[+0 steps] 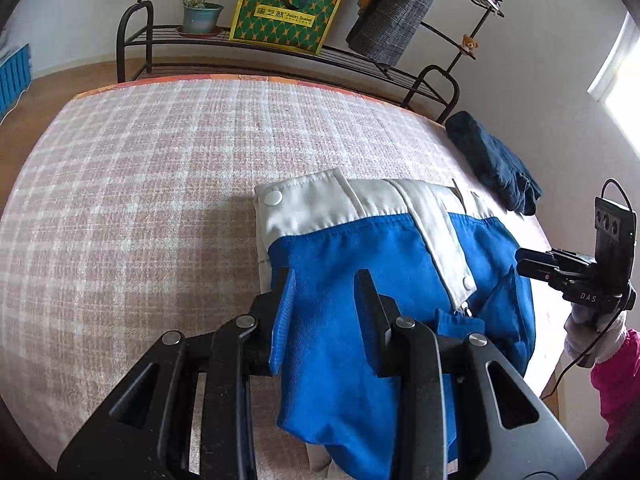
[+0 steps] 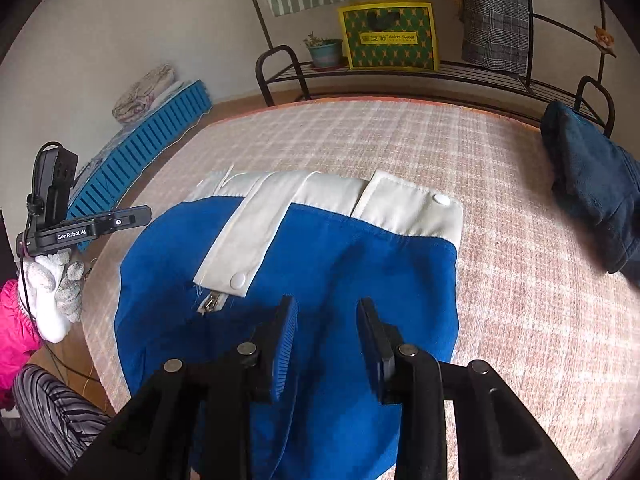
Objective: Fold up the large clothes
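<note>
A blue jacket (image 1: 360, 248) with a white collar band and snap buttons lies folded on the checked bed (image 1: 160, 160). My left gripper (image 1: 324, 280) hovers over its near left part with the jaws apart; blue cloth shows in the gap but the pads are not pressing on it. In the right wrist view the same jacket (image 2: 340, 248) fills the middle. My right gripper (image 2: 328, 306) stands open just above the blue cloth, right of the zipper pull (image 2: 210, 302). Each gripper shows in the other's view, left gripper (image 2: 136, 216) and right gripper (image 1: 528, 264), both in white-gloved hands.
A dark navy garment (image 2: 588, 184) lies bundled at the bed's far right corner. Behind the bed (image 2: 500, 240) a black metal rack holds a yellow-green bag (image 1: 284, 12), a potted plant (image 1: 200, 16) and hanging clothes. A blue slatted crate (image 2: 140, 148) sits on the floor at left.
</note>
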{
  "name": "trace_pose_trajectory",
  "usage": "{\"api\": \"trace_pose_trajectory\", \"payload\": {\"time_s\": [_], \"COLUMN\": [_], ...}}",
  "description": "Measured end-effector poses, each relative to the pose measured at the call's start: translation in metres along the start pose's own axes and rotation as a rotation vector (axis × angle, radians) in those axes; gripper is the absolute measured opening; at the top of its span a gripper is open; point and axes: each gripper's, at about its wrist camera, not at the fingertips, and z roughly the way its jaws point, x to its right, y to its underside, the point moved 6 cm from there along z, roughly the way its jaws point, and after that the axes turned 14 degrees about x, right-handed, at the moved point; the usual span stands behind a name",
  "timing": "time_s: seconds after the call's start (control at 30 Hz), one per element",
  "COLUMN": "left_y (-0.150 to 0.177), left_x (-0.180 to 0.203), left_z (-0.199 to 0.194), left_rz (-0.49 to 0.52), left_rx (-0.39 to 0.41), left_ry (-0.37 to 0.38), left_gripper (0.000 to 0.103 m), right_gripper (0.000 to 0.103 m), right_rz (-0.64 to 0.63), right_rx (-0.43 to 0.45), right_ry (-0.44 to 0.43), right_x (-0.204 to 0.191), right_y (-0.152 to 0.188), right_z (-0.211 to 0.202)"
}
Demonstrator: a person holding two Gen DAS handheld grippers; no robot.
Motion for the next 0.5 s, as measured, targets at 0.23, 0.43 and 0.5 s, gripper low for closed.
{"api": "trace_pose_trajectory", "payload": {"time_s": [0.23, 0.43, 0.5], "left_y": [0.04, 0.045, 0.043], "left_x": [-0.016, -0.018, -0.024], "left_z": [0.026, -0.009, -0.022], "left_rz": [0.003, -0.038, -0.081], "left_rx": [-0.104, -0.1, -0.084], "left_ry": [-0.05, -0.017, -0.002], "left_gripper": [0.046, 0.044, 0.044], "right_gripper": [0.032, 0.031, 0.033], "right_rz": [0.024, 0.11, 0.155], "right_rx": [-0.03, -0.036, -0.001], "right_ry": [0.052, -0.021, -0.032], "right_x": [0.004, 0.013, 0.021], "right_y": [0.048, 0.049, 0.047], "right_z": [0.012, -0.04, -0.058]}}
